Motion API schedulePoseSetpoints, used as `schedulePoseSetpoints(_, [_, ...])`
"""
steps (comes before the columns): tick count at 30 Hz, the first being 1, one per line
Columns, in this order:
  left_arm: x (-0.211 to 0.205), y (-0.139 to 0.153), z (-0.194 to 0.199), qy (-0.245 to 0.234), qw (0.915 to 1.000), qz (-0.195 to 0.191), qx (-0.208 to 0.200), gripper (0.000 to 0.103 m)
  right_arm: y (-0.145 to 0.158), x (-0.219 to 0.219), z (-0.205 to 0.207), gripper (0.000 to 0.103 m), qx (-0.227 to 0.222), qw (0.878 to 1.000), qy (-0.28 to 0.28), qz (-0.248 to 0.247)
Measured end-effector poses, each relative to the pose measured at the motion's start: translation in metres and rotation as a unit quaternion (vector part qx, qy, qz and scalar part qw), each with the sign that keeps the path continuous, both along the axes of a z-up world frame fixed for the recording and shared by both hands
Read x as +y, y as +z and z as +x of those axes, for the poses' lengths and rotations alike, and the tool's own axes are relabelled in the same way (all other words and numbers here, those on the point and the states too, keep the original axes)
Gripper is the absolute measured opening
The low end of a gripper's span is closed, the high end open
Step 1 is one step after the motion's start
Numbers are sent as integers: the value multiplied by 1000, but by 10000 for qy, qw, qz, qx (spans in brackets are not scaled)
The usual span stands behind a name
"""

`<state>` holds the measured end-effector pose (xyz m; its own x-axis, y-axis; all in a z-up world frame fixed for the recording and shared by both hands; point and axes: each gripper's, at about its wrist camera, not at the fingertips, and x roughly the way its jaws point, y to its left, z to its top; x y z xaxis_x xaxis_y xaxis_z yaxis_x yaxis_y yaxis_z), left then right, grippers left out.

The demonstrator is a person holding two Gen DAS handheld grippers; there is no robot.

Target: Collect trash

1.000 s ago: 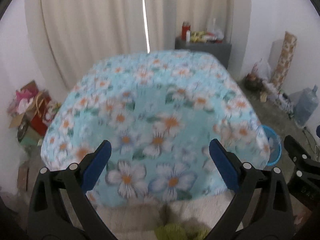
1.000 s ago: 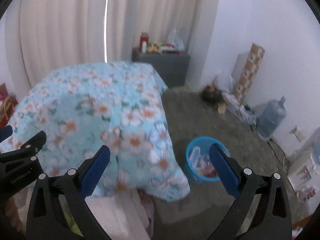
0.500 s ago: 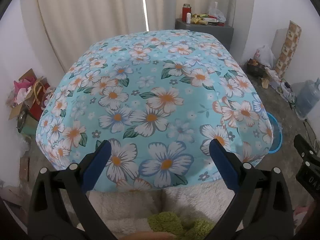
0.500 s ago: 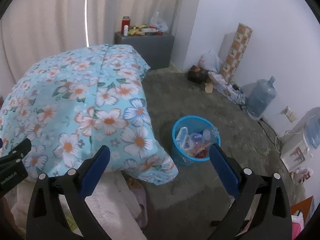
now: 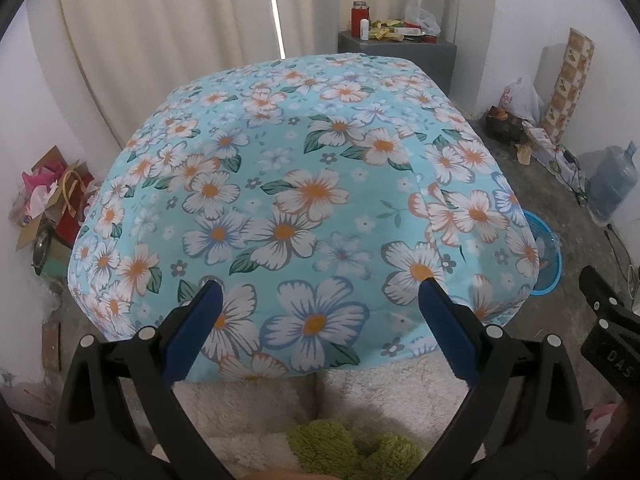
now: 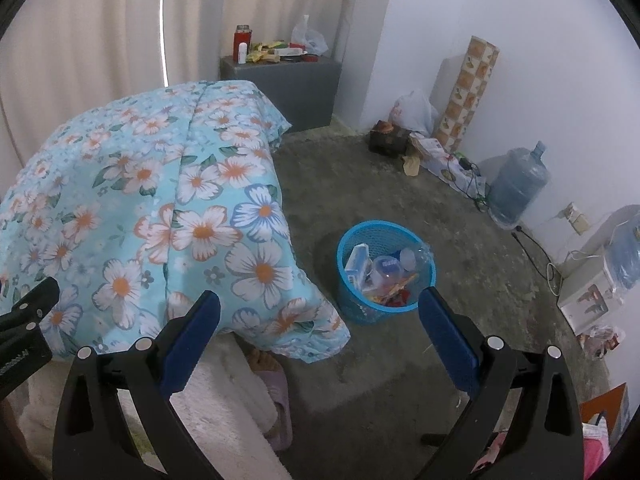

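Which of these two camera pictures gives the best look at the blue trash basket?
The right wrist view: the blue trash basket stands whole on the floor, its contents visible. In the left wrist view only a sliver of the basket peeks out behind the floral quilt.

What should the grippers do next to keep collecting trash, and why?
Probably swing the right gripper toward the clutter along the far wall to find a piece to pick up. Both grippers are open and empty, the floral bedspread shows no litter, and the blue basket already holds trash. The left gripper can wait.
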<state>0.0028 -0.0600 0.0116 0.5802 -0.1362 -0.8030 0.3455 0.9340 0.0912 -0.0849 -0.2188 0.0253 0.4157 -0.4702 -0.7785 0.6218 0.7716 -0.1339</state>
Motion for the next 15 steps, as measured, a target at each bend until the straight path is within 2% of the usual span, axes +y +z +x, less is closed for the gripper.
schedulePoseSetpoints(15, [-2, 0, -2, -32, 10000, 0, 61, 94, 2, -2, -2, 96, -1, 10000, -24, -30])
